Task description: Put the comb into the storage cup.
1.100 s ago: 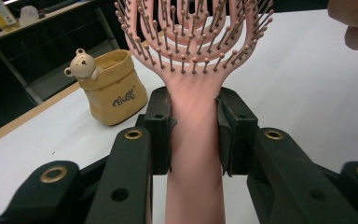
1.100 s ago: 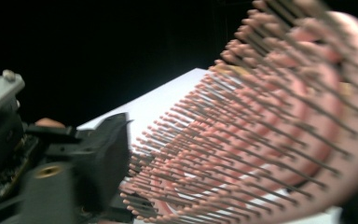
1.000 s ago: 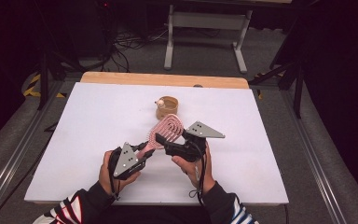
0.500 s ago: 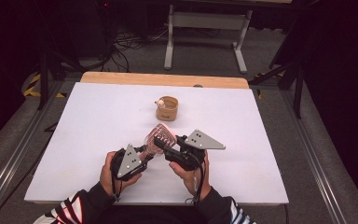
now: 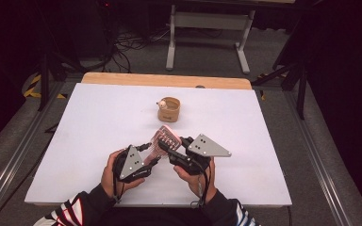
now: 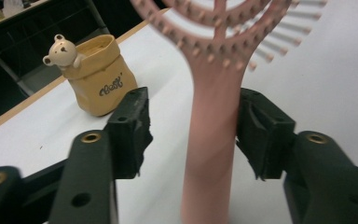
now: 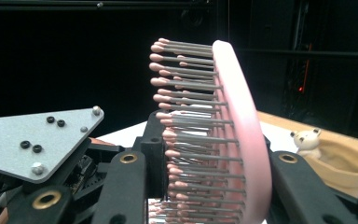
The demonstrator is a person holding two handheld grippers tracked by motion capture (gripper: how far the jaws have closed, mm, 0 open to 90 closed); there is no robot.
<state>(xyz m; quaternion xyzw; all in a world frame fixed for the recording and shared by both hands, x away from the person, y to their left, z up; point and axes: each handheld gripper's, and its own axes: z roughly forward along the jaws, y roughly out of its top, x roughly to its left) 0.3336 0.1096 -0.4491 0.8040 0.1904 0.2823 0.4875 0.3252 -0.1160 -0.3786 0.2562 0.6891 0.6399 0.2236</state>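
A pink hairbrush (image 5: 165,139) is held above the white table (image 5: 89,127) near its front edge. My right gripper (image 5: 168,149) is shut on the brush head (image 7: 233,140), with the bristles pointing at its left jaw. My left gripper (image 5: 152,155) stands open around the brush handle (image 6: 212,135); the right jaw is close against the handle and the left jaw stands clear of it. A tan holder with a small bear figure (image 5: 168,109) stands upright behind the brush, beyond the left jaw (image 6: 98,77) and at the right (image 7: 345,163).
The left gripper's grey three-cornered plate (image 7: 32,137) is close to the right gripper's left jaw. A wooden strip (image 5: 165,80) runs along the table's far edge. Dark floor, cables and a metal stand (image 5: 207,28) lie beyond it.
The right gripper has drawn the brush back from the holder toward the person. The left gripper has moved in, so its jaws now stand on both sides of the handle.
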